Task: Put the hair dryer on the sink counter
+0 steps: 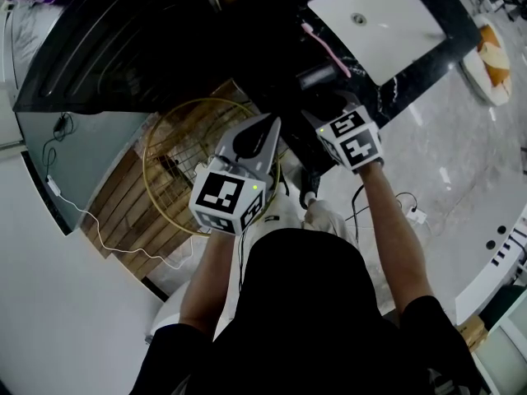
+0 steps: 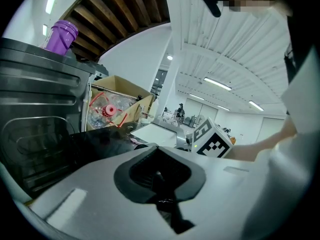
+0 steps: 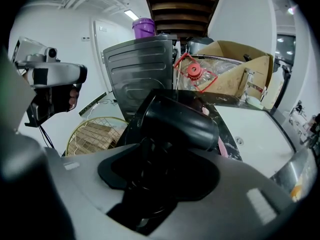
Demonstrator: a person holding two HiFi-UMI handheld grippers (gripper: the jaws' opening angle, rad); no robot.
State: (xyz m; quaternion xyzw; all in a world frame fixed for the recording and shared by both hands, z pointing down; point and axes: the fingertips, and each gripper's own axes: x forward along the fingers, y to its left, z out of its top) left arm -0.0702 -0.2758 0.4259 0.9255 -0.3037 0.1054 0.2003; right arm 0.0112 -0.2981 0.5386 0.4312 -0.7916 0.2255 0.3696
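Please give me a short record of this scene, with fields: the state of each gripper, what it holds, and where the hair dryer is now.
left gripper: shut, holds nothing
right gripper: shut on the hair dryer
hair dryer place: held at the near edge of the dark sink counter; whether it touches is not clear
sink: white, beyond the hair dryer
nearby: gold wire basket, on the left gripper's side

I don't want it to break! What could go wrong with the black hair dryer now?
The right hand-held gripper is shut on the hair dryer near the counter edge. If the smooth barrel slips, it might fall toward the wire basket beside it. Setting it down could also knock the pink thing lying on the counter.
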